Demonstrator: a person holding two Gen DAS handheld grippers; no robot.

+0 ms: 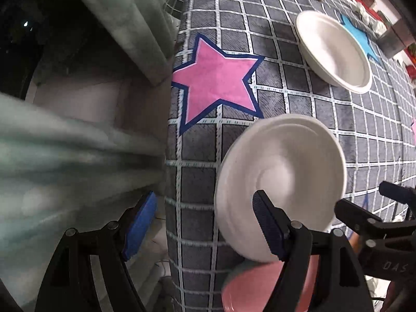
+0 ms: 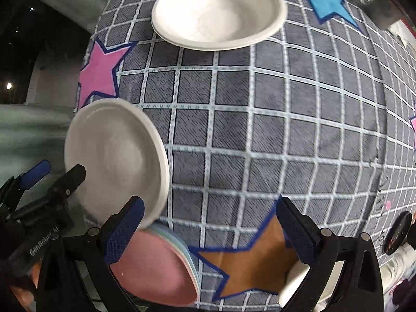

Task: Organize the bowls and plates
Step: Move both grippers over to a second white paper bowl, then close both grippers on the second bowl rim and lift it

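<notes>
While both sets of fingers stand wide apart and hold nothing, left gripper [image 1: 205, 223] at lower centre should straddle the rim of the white moulded-pulp plate [image 1: 280, 179] overlapping the pink plate stack [image 2: 156, 270], right gripper [image 2: 213, 231] clear, white bowl [image 2: 218, 13] upper centre.

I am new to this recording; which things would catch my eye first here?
The grey checked cloth with bright stars: a pink star near its edge, an orange star between the right gripper's open fingers. Two white bowls lie on it, with pink plates nearest.
</notes>
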